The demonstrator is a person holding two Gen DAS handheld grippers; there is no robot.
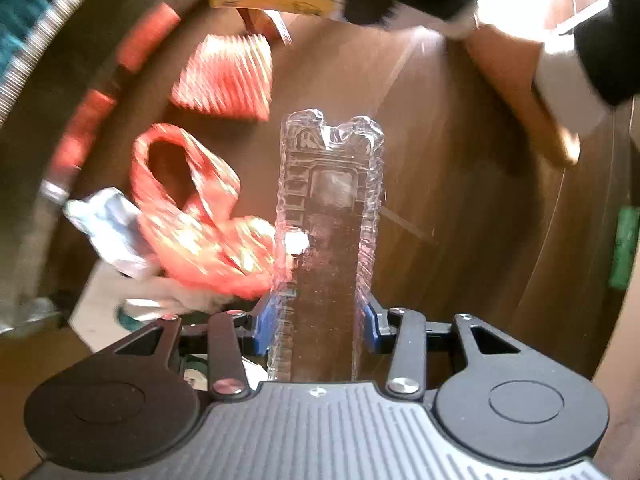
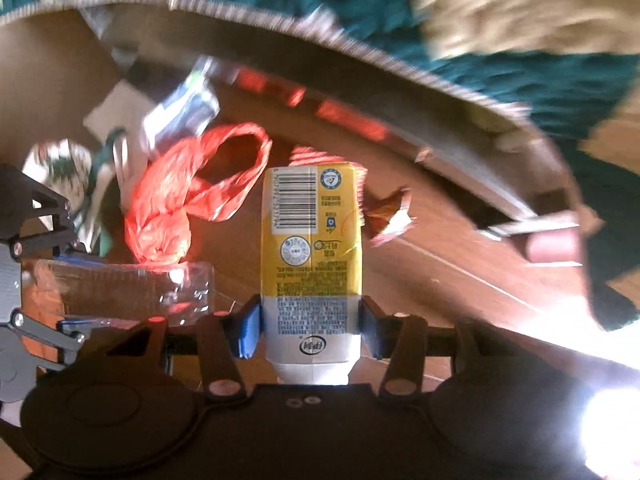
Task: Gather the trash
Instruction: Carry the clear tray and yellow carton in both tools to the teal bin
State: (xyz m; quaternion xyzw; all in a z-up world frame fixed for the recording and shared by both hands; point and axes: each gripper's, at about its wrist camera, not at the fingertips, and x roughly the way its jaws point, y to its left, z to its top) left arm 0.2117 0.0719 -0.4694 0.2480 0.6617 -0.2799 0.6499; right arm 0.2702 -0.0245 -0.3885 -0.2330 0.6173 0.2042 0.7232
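Your left tongs point(image 1: 320, 316) pinched a clear plastic bottle point(image 1: 330, 216), and your right tongs point(image 2: 310, 326) pinched a yellow drink carton point(image 2: 310, 236). You held both over the cardboard box point(image 1: 460, 208), above an orange plastic bag point(image 2: 188, 196) lying inside.

Motion blur smears the red bag point(image 1: 188, 216), and glare whites out the box floor point(image 2: 612, 424) at lower right.

The yellow carton point(image 2: 310, 240) bears a barcode and small print too blurred to read.
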